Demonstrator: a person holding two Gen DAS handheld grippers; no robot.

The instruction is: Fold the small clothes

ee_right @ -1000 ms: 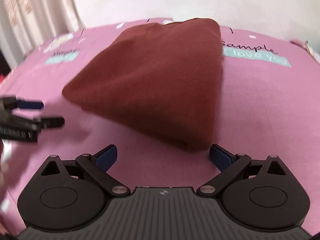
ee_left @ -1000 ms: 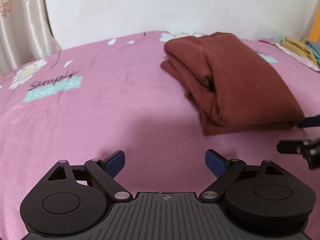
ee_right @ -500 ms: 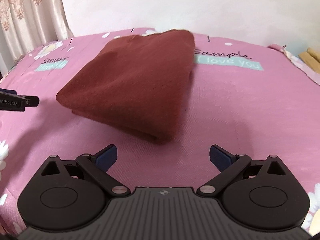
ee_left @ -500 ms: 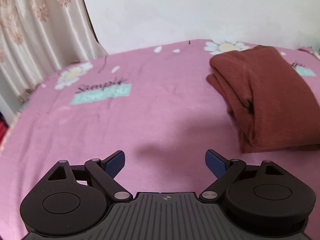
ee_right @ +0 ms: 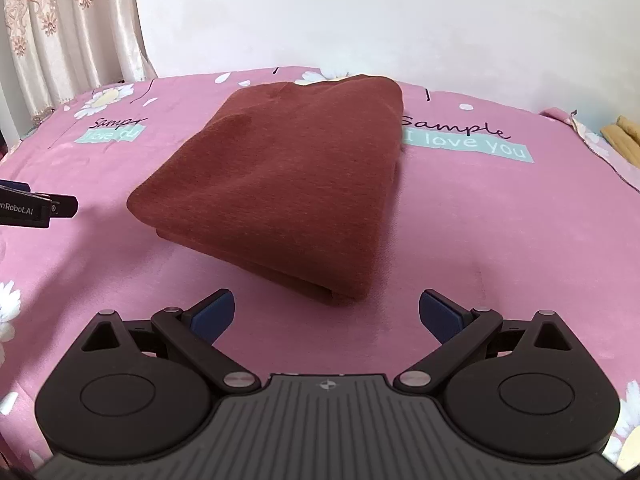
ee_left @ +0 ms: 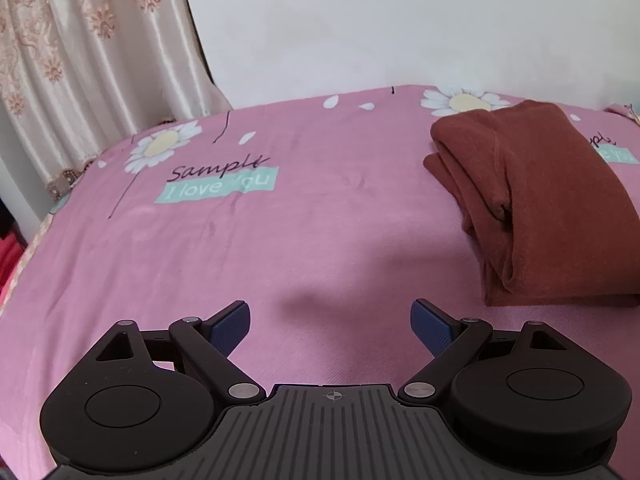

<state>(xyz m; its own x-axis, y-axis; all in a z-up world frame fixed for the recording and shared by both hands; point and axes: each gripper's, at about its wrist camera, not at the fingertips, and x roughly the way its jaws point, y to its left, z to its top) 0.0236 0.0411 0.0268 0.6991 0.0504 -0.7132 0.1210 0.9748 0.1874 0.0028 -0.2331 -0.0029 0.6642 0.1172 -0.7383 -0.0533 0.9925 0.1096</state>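
Observation:
A brown garment (ee_right: 288, 176) lies folded into a thick stack on the pink bedsheet (ee_right: 500, 240). In the left wrist view the brown garment (ee_left: 552, 200) sits at the right, its layered edges facing me. My left gripper (ee_left: 330, 326) is open and empty, above bare sheet to the left of the garment. Its tip also shows at the left edge of the right wrist view (ee_right: 40, 210). My right gripper (ee_right: 326, 314) is open and empty, just short of the garment's near corner, not touching it.
A patterned cream curtain (ee_left: 80, 60) hangs at the left beyond the bed edge. A white wall (ee_right: 360, 12) stands behind the bed. Yellow cloth (ee_right: 624, 136) lies at the far right. The sheet has daisy prints and "Sample I love you" labels (ee_left: 218, 186).
Both grippers have pulled back and away from the folded garment. The left one swung left, so the garment slid to the right in its view. The garment stays put.

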